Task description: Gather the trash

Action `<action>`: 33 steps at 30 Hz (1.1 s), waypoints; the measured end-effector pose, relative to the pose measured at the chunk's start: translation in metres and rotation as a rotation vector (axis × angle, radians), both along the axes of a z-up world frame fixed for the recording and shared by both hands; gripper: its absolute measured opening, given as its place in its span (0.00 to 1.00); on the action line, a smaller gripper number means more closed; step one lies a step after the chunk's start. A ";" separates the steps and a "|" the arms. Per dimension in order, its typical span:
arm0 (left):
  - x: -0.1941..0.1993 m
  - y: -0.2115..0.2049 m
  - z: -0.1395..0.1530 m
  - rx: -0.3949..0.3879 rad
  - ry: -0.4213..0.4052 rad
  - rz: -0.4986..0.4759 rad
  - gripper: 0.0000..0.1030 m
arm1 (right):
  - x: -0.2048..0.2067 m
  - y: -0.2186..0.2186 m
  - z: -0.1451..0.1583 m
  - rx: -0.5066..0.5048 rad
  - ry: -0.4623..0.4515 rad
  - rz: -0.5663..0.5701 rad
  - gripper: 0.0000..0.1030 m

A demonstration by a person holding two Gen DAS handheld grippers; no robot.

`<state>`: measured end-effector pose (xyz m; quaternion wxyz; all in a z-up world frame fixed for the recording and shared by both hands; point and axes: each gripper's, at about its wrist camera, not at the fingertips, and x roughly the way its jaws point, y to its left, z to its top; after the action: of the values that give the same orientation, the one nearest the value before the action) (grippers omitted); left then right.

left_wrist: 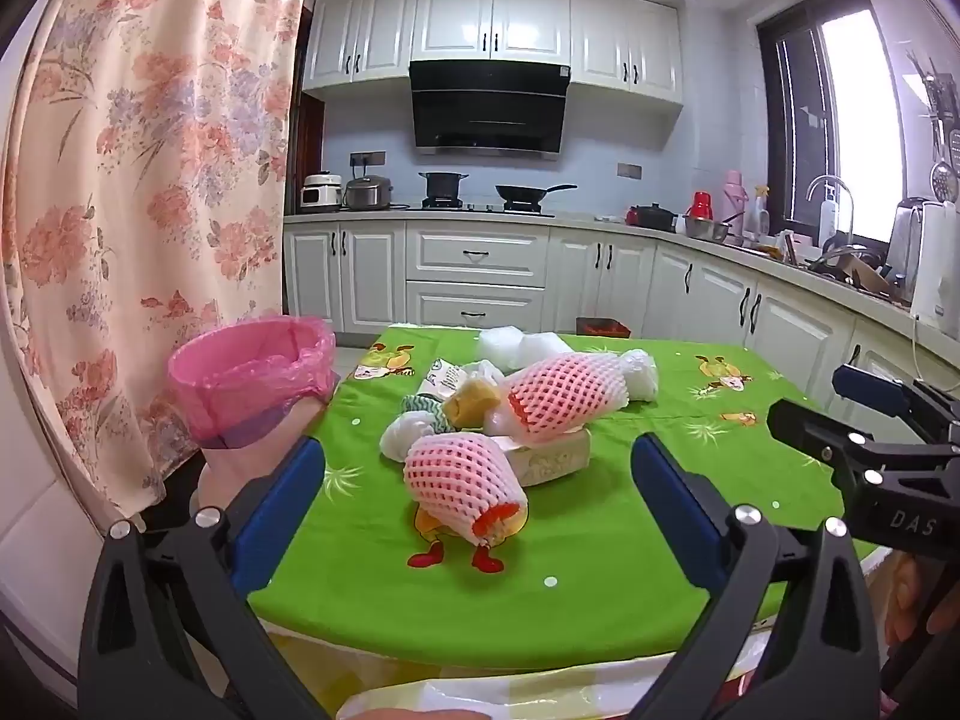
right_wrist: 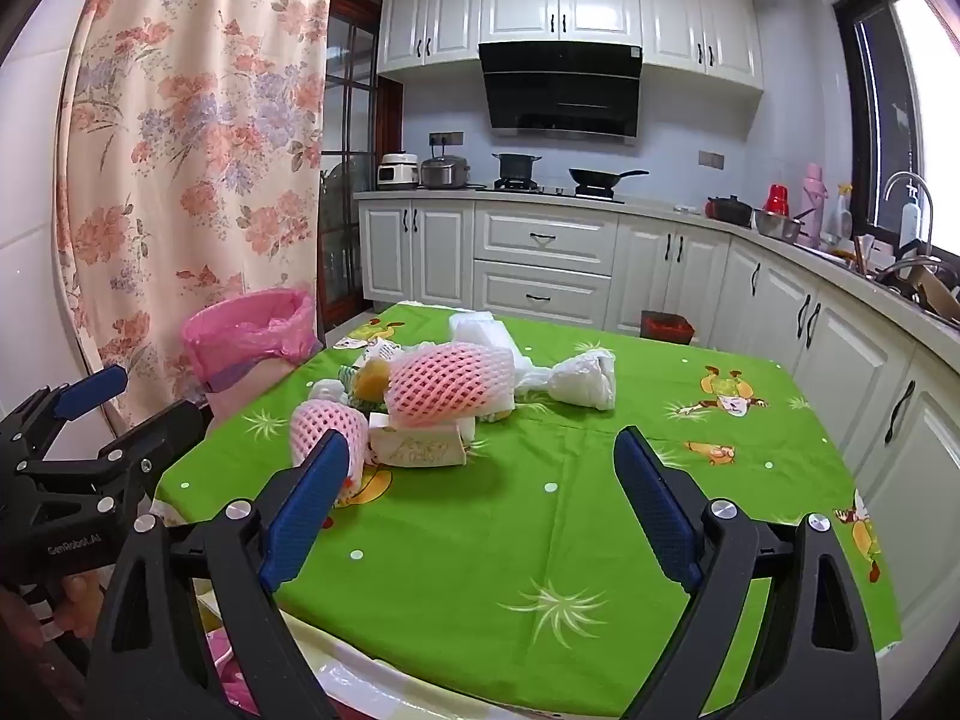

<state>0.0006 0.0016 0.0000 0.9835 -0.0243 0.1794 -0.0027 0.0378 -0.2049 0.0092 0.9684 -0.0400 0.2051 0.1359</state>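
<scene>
A heap of trash lies on the green tablecloth [left_wrist: 600,576]: a long pink foam net [left_wrist: 564,399], a shorter pink foam net [left_wrist: 462,483] nearest me, a small pale carton [left_wrist: 558,459] and crumpled white plastic bags [left_wrist: 639,375]. A bin with a pink liner [left_wrist: 252,378] stands off the table's left edge. My left gripper [left_wrist: 480,510] is open and empty, just short of the shorter net. In the right wrist view the same long net [right_wrist: 450,387], carton [right_wrist: 420,447] and bin [right_wrist: 252,330] show. My right gripper [right_wrist: 480,510] hangs open over bare cloth, nothing between its pads.
A floral curtain [left_wrist: 150,180] hangs at the left behind the bin. White cabinets and a cluttered counter [right_wrist: 780,228] run along the back and right. A small red bin [right_wrist: 666,324] sits on the floor beyond the table. A hand [left_wrist: 912,600] holds the right gripper.
</scene>
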 end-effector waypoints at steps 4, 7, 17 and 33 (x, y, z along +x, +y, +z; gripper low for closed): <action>0.000 0.000 0.000 0.002 -0.003 -0.007 0.96 | 0.000 0.001 -0.001 0.023 0.009 -0.001 0.82; 0.002 -0.001 0.000 0.008 -0.003 -0.013 0.96 | 0.000 -0.001 -0.002 0.026 0.010 -0.003 0.82; 0.002 -0.003 -0.005 0.016 -0.006 -0.015 0.96 | -0.003 0.004 -0.003 0.025 0.018 0.003 0.82; 0.007 -0.004 -0.005 0.006 0.009 -0.016 0.96 | 0.005 0.002 -0.004 0.028 0.028 0.001 0.82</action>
<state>0.0080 -0.0027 -0.0048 0.9826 -0.0199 0.1842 -0.0098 0.0427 -0.2034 0.0049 0.9658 -0.0247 0.2167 0.1399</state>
